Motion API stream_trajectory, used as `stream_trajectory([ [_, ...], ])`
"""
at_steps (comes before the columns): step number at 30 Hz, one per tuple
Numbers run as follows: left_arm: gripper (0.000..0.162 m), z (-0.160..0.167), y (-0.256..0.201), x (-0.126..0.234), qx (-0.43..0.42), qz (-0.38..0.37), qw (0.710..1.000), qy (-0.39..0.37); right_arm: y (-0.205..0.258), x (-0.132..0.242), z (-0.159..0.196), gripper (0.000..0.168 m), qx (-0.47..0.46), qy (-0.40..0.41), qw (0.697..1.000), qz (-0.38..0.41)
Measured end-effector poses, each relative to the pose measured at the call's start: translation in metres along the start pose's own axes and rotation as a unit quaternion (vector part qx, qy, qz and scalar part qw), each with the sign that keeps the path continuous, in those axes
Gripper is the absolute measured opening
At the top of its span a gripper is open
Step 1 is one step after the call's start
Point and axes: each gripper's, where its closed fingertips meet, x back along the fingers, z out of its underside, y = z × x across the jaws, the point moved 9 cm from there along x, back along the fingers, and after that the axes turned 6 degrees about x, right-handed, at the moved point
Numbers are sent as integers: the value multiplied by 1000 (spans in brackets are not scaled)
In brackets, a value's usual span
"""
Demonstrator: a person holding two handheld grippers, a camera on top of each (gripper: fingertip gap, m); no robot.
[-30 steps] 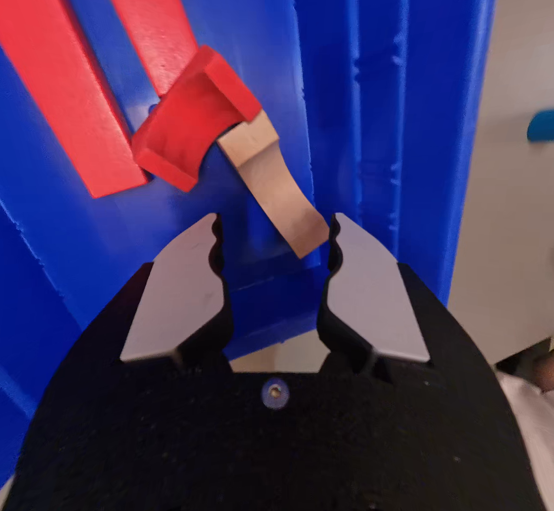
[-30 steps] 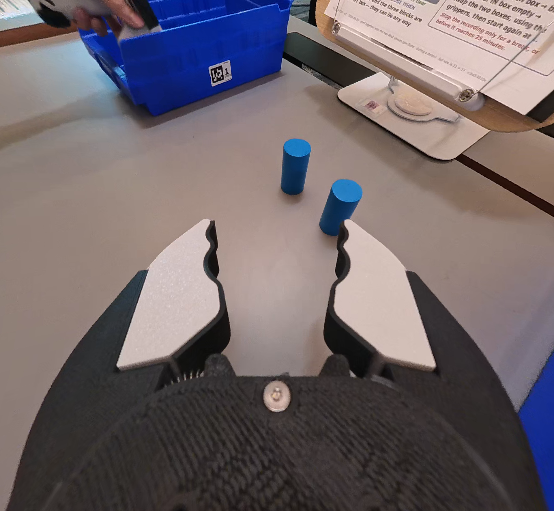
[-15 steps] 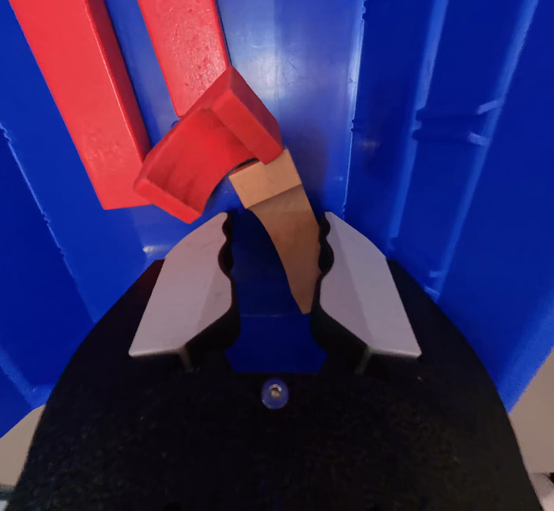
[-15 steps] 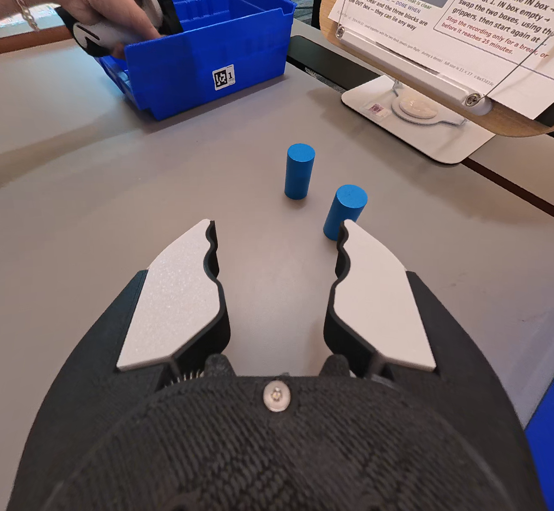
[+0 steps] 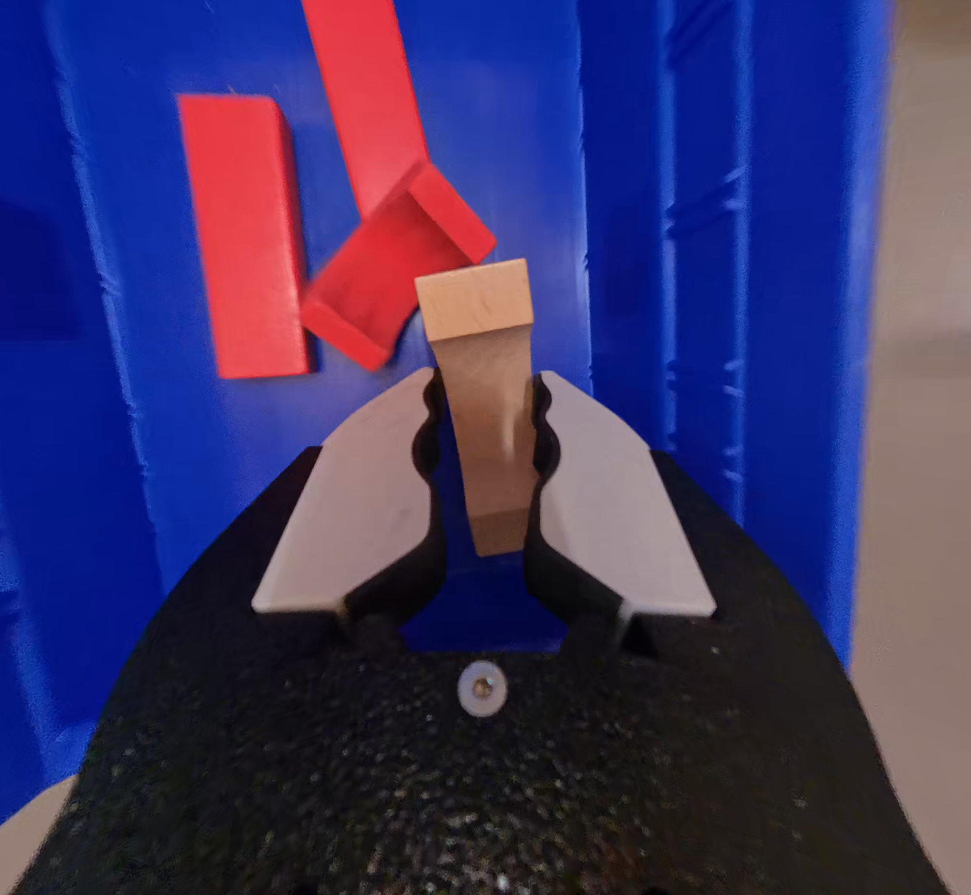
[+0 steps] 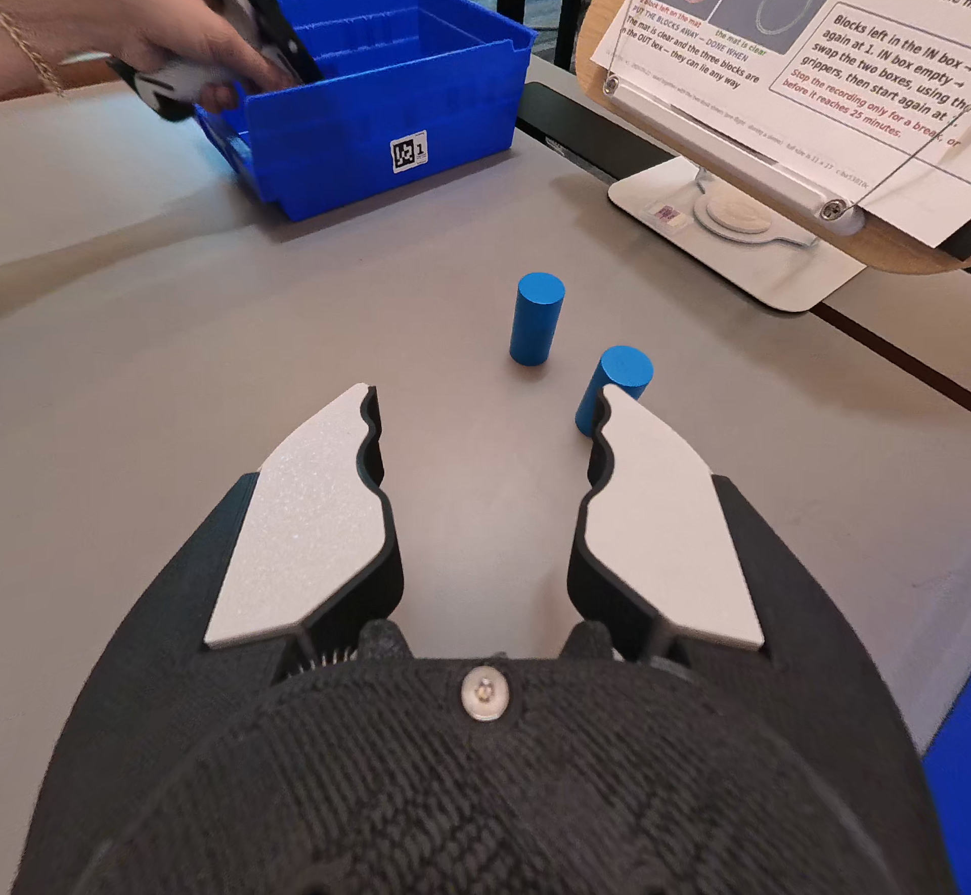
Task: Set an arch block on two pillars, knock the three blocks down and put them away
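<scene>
My left gripper (image 5: 484, 386) is shut on a tan wooden arch block (image 5: 486, 397) and holds it inside the blue bin (image 5: 620, 134). On the bin floor lie a red arch block (image 5: 394, 271) and two red bar blocks (image 5: 241, 234) (image 5: 362, 61). My right gripper (image 6: 486, 397) is open and empty above the grey table. Two blue cylinders stand upright just ahead of it, one further off (image 6: 536, 318) and one beside the right fingertip (image 6: 615, 381). The same blue bin (image 6: 378, 134) shows in the right wrist view, with a hand (image 6: 131, 24) and the left gripper reaching into it.
A wooden board with a printed sheet (image 6: 788, 45) leans on a white stand (image 6: 735, 223) at the back right of the grey table (image 6: 210, 318). A blue patch (image 6: 951, 785) shows at the lower right edge. Chairs stand in the background.
My left gripper moved into the bin, closed on the tan arch block and turned it away from the red arch block. My right gripper stayed open and barely moved.
</scene>
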Motion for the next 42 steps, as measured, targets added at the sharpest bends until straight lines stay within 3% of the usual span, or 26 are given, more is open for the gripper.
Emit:
stream_trajectory([
  [1, 33, -2, 2, 10, 1, 11, 1000, -27, 0, 0, -1, 78, 0, -1, 1000, -2],
  [5, 32, -13, 9, 58, 32, 82, 985, -149, 0, -3, -8, 78, -19, -22, 999, -17],
  [10, 32, -18, -28, 112, 8, 283, 917, -282, 7, -15, -33, 79, -47, -89, 992, -70],
  [14, 32, -5, -93, 126, -72, 427, 846, -311, 13, -30, -59, 76, -87, -164, 976, -116],
  [19, 32, 13, -163, 126, -133, 564, 742, -337, 17, -51, -76, 76, -125, -187, 961, -164],
  [23, 32, 21, -198, 117, -151, 615, 702, -325, 16, -51, -84, 69, -150, -219, 947, -181],
  [27, 32, 28, -217, 112, -167, 639, 680, -318, 14, -48, -84, 55, -158, -238, 938, -199],
  [35, 32, 36, -229, 109, -189, 648, 669, -311, 13, -45, -80, 39, -197, -279, 912, -227],
  [42, 32, 40, -230, 108, -207, 648, 665, -308, 12, -43, -79, 33, -169, -250, 923, -240],
])
